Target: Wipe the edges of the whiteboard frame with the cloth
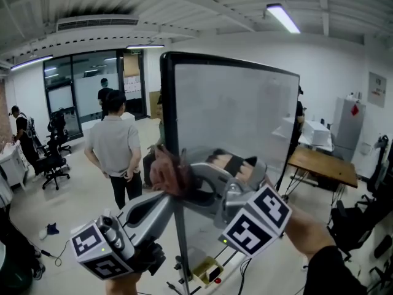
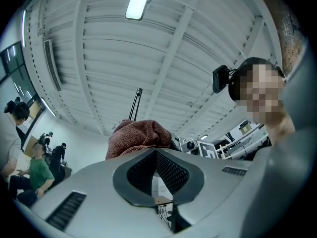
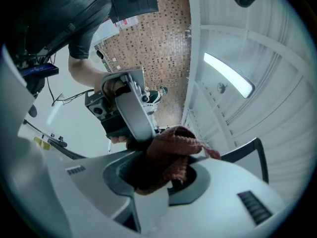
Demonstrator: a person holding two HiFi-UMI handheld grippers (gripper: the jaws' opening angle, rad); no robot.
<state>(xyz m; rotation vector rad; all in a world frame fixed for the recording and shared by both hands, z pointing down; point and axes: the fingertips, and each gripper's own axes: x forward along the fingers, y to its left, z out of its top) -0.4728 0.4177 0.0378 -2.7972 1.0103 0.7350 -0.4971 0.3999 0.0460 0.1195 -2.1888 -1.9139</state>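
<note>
A reddish-brown cloth [image 1: 163, 171] is bunched against the left edge of the whiteboard's black frame [image 1: 167, 103], about halfway up. My left gripper [image 1: 167, 192] reaches up from the lower left, its jaw tips closed into the cloth [image 2: 138, 135]. From the right, my right gripper [image 1: 187, 180] comes in across the board face. The cloth [image 3: 171, 152] fills the gap between its jaws and hangs down there. In the right gripper view, the left gripper's finger [image 3: 131, 113] runs into the same bunch. The frame also shows as a thin black bar [image 2: 134, 103] above the cloth.
A person in a grey shirt [image 1: 113, 143] stands just left of the board, with others farther back. Office chairs [image 1: 52, 158] are at the left and a wooden desk [image 1: 322, 165] at the right. The board's stand and a yellow item [image 1: 206, 269] sit below the grippers.
</note>
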